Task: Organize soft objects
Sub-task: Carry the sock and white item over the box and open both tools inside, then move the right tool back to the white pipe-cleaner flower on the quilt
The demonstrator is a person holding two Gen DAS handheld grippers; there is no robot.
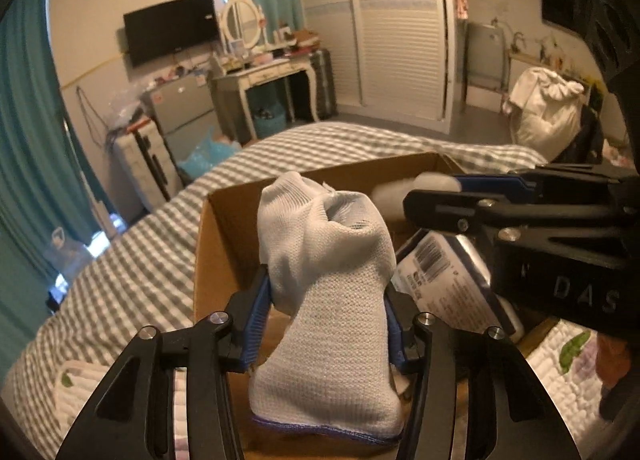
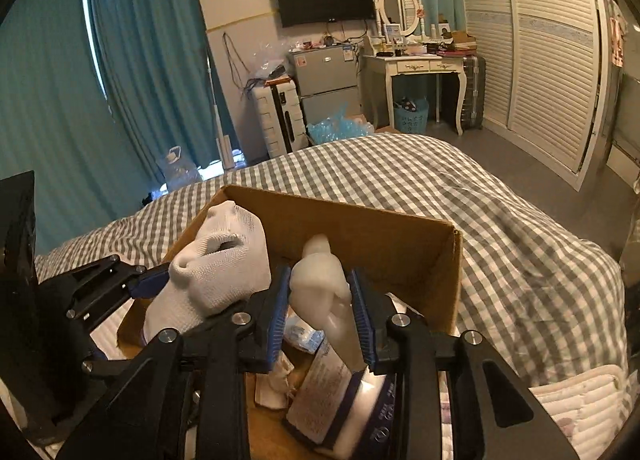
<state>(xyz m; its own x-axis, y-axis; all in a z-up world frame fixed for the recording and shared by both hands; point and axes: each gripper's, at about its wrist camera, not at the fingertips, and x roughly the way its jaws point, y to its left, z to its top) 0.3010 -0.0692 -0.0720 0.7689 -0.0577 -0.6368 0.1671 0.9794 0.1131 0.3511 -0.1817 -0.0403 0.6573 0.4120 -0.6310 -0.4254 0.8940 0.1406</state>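
We see the left gripper [image 1: 326, 316] with fingers pinching a white knit glove [image 1: 328, 280], crumpled, blue-trimmed at the cuff, held upright over the open cardboard box [image 2: 360, 228] on the gingham bed [image 2: 500, 228]. The right gripper [image 2: 322, 316] has its fingers clamped on a white plastic-wrapped pack [image 2: 320, 284], soft and squeezed at the neck, its printed label [image 2: 320, 392] hanging into the box.

Knit cloth, matt cardboard, glossy plastic

The white glove [image 1: 328, 280] is coarse knitted cloth; the box [image 2: 360, 228] is matt brown cardboard; the left gripper [image 1: 326, 324] is matt black plastic with ribbed blue pads [image 1: 256, 312]; the packet [image 1: 444, 272] looks glossy
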